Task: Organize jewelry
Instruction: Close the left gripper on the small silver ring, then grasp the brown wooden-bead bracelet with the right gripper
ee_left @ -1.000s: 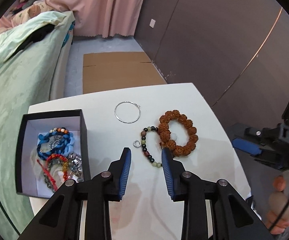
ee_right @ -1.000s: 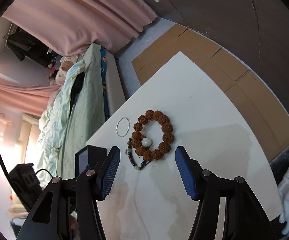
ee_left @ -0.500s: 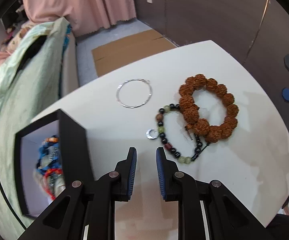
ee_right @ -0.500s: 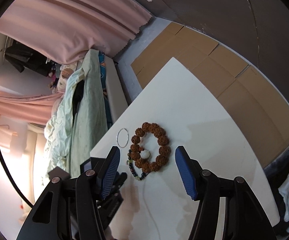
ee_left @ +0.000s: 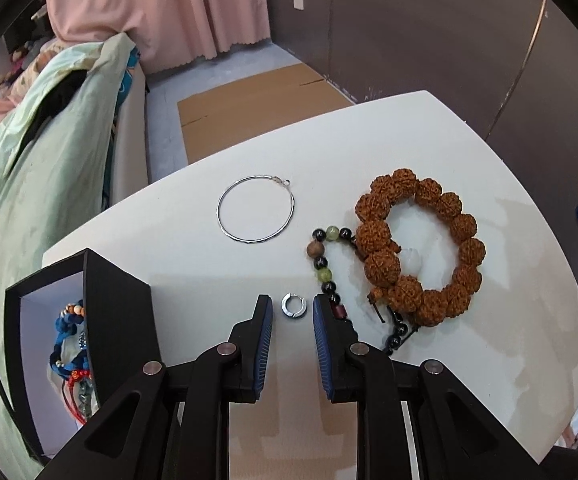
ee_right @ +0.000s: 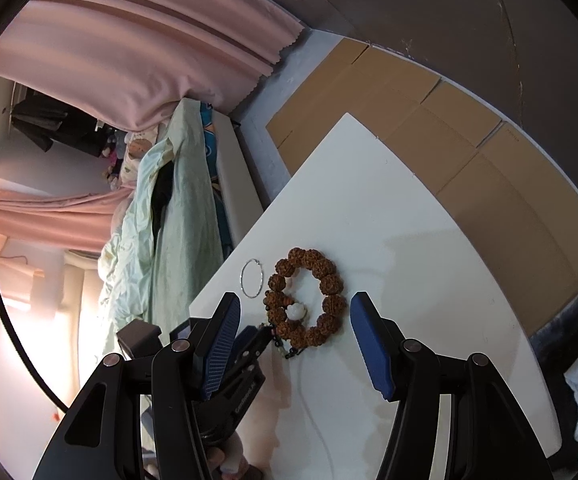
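A small silver ring (ee_left: 293, 306) lies on the white table (ee_left: 409, 140), between the fingertips of my left gripper (ee_left: 291, 302). The jaws stand narrow, with a gap on each side of the ring. Right of it curls a dark bead bracelet with green beads (ee_left: 323, 264), partly under a brown knobbly bead bracelet (ee_left: 421, 248). A thin silver hoop (ee_left: 255, 209) lies farther back. The black box (ee_left: 117, 312) at the left holds several pieces of jewellery (ee_left: 71, 344). My right gripper (ee_right: 295, 300) hangs open above the brown bracelet (ee_right: 307, 296), holding nothing.
A bed with a pale green cover (ee_left: 37, 152) runs along the table's left side. Flat cardboard (ee_left: 257, 96) lies on the floor beyond the table, with a pink curtain (ee_left: 161, 8) behind. A hand (ee_right: 229, 456) grips the left tool.
My left gripper came down and tilted toward the table while its jaws narrowed. The small ring, earlier ahead of the fingertips, now sits between them. The right gripper barely shifted.
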Motion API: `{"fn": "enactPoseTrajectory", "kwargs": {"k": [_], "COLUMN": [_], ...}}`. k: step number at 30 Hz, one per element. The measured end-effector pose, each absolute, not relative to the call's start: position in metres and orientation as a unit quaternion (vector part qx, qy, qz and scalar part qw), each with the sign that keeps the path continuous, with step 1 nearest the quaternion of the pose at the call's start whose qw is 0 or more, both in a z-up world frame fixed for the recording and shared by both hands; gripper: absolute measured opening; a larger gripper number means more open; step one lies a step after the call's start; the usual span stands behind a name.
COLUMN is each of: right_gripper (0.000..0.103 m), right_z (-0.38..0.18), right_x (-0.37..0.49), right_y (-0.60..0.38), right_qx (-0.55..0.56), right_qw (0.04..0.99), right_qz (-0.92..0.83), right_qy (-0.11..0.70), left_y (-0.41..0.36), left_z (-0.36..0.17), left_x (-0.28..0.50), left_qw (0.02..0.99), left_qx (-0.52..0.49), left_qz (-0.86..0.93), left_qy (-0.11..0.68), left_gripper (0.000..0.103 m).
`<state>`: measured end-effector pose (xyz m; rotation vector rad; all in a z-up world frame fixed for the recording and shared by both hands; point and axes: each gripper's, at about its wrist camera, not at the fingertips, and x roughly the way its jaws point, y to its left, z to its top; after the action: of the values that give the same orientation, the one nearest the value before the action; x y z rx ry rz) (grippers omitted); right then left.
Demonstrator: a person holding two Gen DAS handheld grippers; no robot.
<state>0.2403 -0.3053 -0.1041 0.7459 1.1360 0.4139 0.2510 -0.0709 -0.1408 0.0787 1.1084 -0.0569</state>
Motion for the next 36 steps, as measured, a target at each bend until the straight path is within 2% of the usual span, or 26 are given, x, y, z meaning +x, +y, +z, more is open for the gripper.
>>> {"fn": "enactPoseTrajectory", "kwargs": {"k": [5, 8, 16, 22, 33, 36], "right_gripper": [0.059, 0.059, 0.059, 0.053, 0.05, 0.041], "right_z": [-0.104, -0.106, -0.117, -0.125, -0.142, -0.141], "right_x": [0.241, 0.242, 0.253, 0.263, 0.268, 0.264], "right_y": [-0.304, -0.3, -0.271, -0.244, -0.196, -0.187], "right_qx": [0.341, 0.334, 0.272, 0.192, 0.032, -0.024], "right_qw": [0.759, 0.758, 0.768, 0.79, 0.818, 0.824], "right_qz": [0.187, 0.19, 0.187, 0.153, 0.086, 0.072], "right_qy": [0.522, 0.526, 0.549, 0.562, 0.568, 0.562], "left_y": [-0.067, -0.064, -0.051, -0.039, -0.008, -0.001], "left_z": [-0.142, -0.142, -0.123, -0.1, -0.078, -0.08], "left_x": [0.253, 0.25, 0.242, 0.232, 0.218, 0.213], "left_qw": [0.855, 0.857, 0.864, 0.876, 0.889, 0.889], "left_qx": [0.027, 0.015, -0.034, -0.057, -0.084, -0.085], "left_qz": [-0.044, -0.051, -0.059, -0.06, -0.045, -0.035], "left_qy": [0.517, 0.513, 0.499, 0.475, 0.448, 0.449], "left_gripper": [0.022, 0.013, 0.013, 0.013, 0.013, 0.013]}}
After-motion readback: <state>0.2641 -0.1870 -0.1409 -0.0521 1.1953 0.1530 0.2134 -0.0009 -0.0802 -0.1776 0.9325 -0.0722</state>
